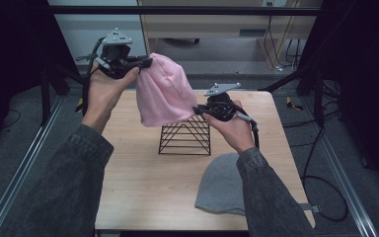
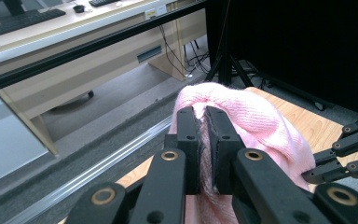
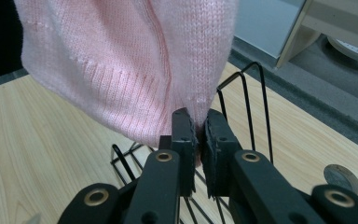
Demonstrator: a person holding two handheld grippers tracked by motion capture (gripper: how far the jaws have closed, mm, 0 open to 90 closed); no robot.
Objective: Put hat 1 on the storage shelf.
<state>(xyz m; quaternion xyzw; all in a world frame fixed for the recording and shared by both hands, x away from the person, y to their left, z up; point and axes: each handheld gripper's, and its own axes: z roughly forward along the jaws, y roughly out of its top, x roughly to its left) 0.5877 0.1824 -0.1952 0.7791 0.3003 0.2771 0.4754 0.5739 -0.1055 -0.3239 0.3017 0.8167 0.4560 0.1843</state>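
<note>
The left gripper [image 1: 145, 61] is clamped tight on the crown end of the pink beanie [image 1: 163, 91], with knit pinched between its jaws in the left gripper view; it is held up high, beyond the far left corner of the table [image 1: 128, 197]. The right gripper [image 1: 197, 109] is likewise closed on the hat, biting the ribbed hem [image 3: 186, 116] at its lower corner, so the beanie hangs stretched between the two, slanting down from upper left to lower right, in the air just above the black wire rack [image 1: 185, 137] that stands near the middle of the far half of the table. A grey beanie [image 1: 222, 185] lies flat by the near right edge, partly under the right sleeve. My judgement is that the main risk is the hem: each grip takes only a thin fold of soft knit, so a pull apart could slip the fabric out of one pair of jaws and let the hat swing or drop. If it is lowered askew, the loose edge may also snag on the rack's wire peak or drag the light rack across the tabletop. The left hand [image 1: 103, 91] is raised with the forearm angled up and outward; the right hand [image 1: 232, 129] sits lower, wrist turned inward over the rack.
</note>
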